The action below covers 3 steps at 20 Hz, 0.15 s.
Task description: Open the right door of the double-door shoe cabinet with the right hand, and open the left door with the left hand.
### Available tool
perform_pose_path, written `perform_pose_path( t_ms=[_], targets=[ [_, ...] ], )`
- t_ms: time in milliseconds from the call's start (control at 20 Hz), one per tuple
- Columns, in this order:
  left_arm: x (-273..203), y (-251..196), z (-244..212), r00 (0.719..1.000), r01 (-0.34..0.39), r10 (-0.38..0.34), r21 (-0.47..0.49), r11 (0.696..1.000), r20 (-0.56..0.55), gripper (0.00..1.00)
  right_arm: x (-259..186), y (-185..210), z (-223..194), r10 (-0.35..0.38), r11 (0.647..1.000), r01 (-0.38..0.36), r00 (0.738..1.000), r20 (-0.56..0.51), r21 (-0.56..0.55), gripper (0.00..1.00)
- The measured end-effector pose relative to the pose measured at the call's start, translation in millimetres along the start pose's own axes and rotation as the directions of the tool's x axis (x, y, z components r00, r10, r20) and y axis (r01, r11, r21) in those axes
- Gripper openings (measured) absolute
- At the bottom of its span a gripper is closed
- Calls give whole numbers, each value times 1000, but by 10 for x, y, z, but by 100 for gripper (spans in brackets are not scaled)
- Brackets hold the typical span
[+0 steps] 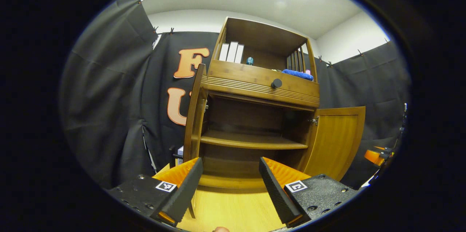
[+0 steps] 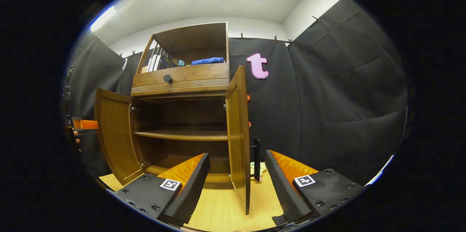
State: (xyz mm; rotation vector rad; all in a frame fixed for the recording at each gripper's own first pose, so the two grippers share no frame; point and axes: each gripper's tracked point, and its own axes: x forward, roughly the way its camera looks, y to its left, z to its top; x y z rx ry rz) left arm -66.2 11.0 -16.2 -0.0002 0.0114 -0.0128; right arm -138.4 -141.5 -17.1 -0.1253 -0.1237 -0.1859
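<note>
The wooden shoe cabinet [image 1: 240,77] stands ahead with both doors swung out. In the left gripper view the left door [image 1: 193,115] shows edge-on, just above my left gripper [image 1: 231,184], which is open and holds nothing. The right door [image 1: 338,141] hangs wide open, with the right gripper [image 1: 376,155] beyond it. In the right gripper view the right door [image 2: 238,133] stands edge-on, its lower edge showing in the gap of my open right gripper [image 2: 236,184]. Its dark handle [image 2: 256,159] is on the outer face. The left door [image 2: 113,133] is open too, with the left gripper [image 2: 83,124] beside it.
Inside are a bare shelf [image 1: 251,141] and a floor board. Above is a drawer with a round knob [image 1: 276,83]. The top niche holds books [image 1: 231,51] and a blue cloth [image 1: 298,74]. Black cloth walls surround the cabinet, which stands on a light wooden floor [image 1: 233,213].
</note>
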Motion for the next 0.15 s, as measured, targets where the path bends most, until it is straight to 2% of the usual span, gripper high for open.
perform_pose_path(
  t_ms=[150],
  targets=[
    [-41,-13,47,1000,-11,11,37,999,20,89,-10,36,-20,7,1000,-7,1000,1,2,100]
  ],
)
